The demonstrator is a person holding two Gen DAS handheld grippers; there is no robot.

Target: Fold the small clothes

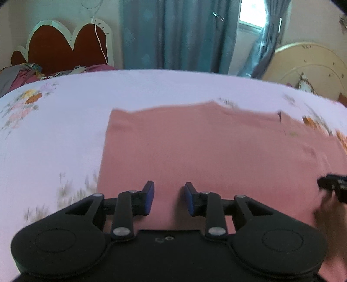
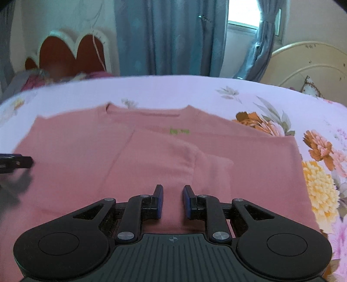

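A pink shirt (image 1: 206, 147) lies spread flat on a bed with a floral sheet (image 1: 65, 130). In the right wrist view the same pink shirt (image 2: 76, 164) shows its neckline at the far side, a small green mark below it, and a sleeve folded in over the body. My left gripper (image 1: 169, 192) hovers over the shirt's near part, open, with nothing between its blue pads. My right gripper (image 2: 173, 194) is over the folded sleeve, open a little, nothing between its pads. Each gripper's tip shows at the edge of the other's view: the right gripper (image 1: 334, 186) and the left gripper (image 2: 15, 164).
Beyond the bed stand a red and white headboard (image 1: 63, 47) with piled clothes (image 1: 21, 73) at the far left, blue curtains (image 1: 177, 34), a bright window (image 1: 251, 17) and a cream round headboard (image 1: 308, 65) at the right.
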